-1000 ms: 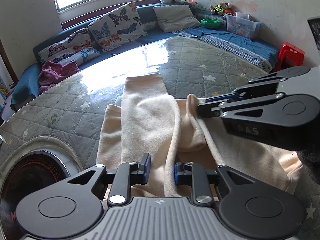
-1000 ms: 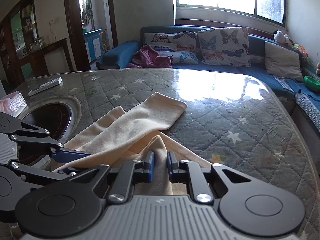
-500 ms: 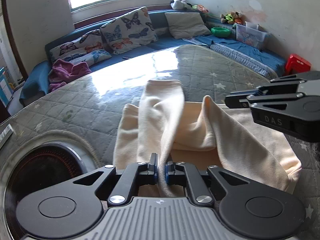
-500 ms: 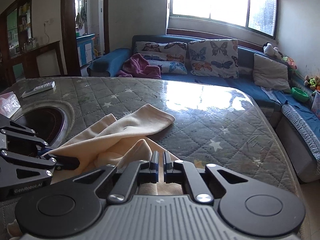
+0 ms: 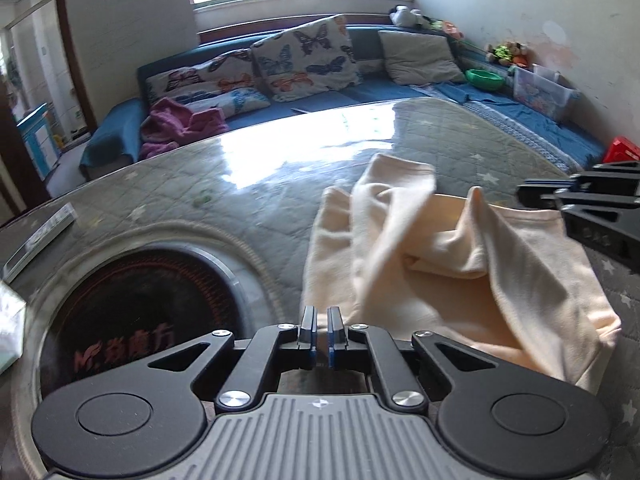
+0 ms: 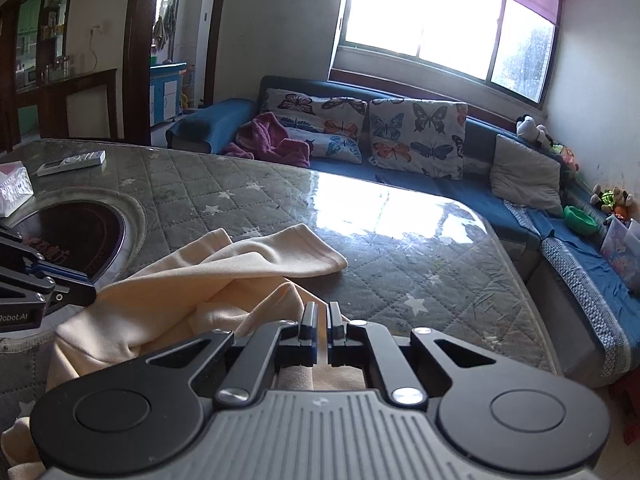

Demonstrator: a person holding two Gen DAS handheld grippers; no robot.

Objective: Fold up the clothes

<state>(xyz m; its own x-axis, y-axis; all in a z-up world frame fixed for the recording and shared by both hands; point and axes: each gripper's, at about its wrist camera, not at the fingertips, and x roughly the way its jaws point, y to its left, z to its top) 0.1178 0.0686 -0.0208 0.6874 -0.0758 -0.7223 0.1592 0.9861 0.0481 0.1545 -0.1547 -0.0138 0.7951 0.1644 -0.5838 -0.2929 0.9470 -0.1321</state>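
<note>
From my seat, the quilted, glass-topped desk (image 5: 248, 184) fills both views, with a round dark burner (image 5: 132, 312) set into it at about 9 o'clock of my left claw. The cream garment (image 5: 460, 264) lies bunched on the desk ahead of both claws: in the left view it spreads from 12 toward 3 o'clock, in the right view (image 6: 224, 276) from 9 to 12 o'clock, so it sits between my 2 hands. Its long axis runs away from me toward the sofa (image 6: 472, 196), ending in 1 flat cuffed end (image 6: 316, 254) at roughly 12 o'clock. My left claw (image 5: 319, 334) has its jaws drawn almost together with a thin sliver of cloth showing between them; I judge it is pinching the near left edge. My right claw (image 6: 321, 330) is likewise nearly closed, cream fabric rising into the gap, so it seems to grip a raised ridge of the near edge. Both grips sit at the near hem, so any carry would run along that long axis, toward 12 o'clock.
</note>
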